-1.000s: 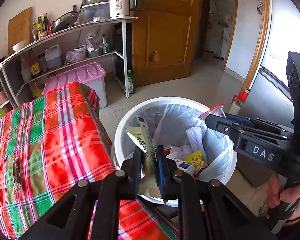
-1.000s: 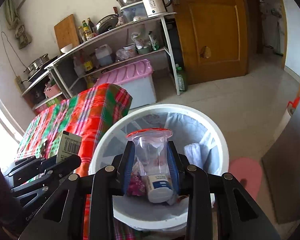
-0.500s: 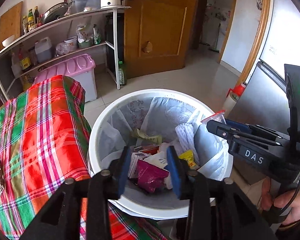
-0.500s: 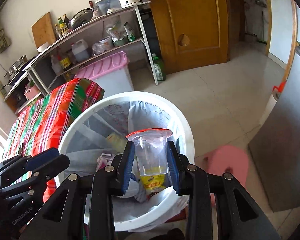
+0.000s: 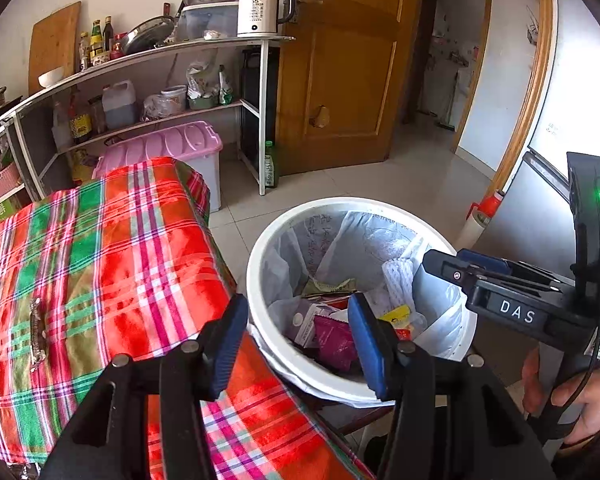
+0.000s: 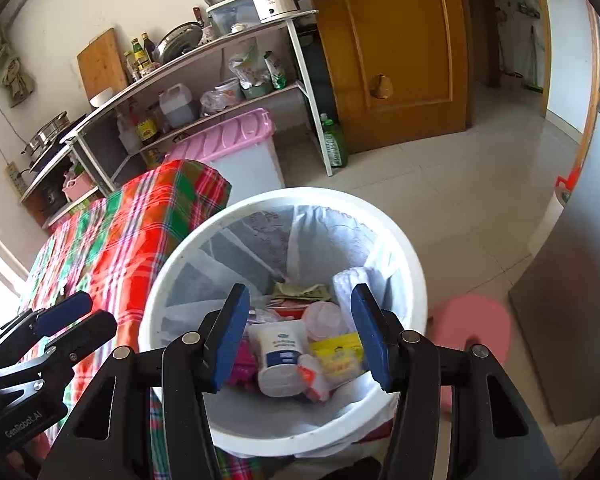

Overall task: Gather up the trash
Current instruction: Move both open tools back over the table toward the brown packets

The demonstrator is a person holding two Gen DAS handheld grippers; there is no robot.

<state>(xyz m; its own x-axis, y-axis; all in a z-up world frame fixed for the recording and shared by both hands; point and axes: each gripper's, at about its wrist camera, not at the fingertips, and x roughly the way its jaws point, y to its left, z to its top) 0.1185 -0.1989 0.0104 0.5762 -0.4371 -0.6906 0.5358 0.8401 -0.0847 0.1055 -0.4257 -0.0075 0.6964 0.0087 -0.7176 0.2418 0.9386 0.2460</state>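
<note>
A white trash bin [image 5: 256,280] lined with a grey bag stands beside the table; it also shows in the right wrist view [image 6: 412,280]. Inside lie several wrappers, a white bottle [image 6: 280,364], a clear plastic cup [image 6: 324,316] and a yellow packet [image 6: 338,354]. My left gripper [image 5: 296,344] is open and empty over the bin's near rim at the table edge. My right gripper [image 6: 300,340] is open and empty above the bin. The right gripper also shows at the right in the left wrist view [image 5: 480,272].
The table with a red and green plaid cloth [image 5: 100,260] lies left of the bin. A pink-lidded storage box [image 5: 164,148] and a metal shelf rack [image 5: 172,76] stand behind. A wooden door [image 5: 340,80], a grey fridge [image 6: 572,320] and a pink stool [image 6: 472,328] are to the right.
The right gripper has opened and the clear cup has dropped into the bin. The left gripper, which let go its wrapper earlier, has opened wider and shifted left toward the table.
</note>
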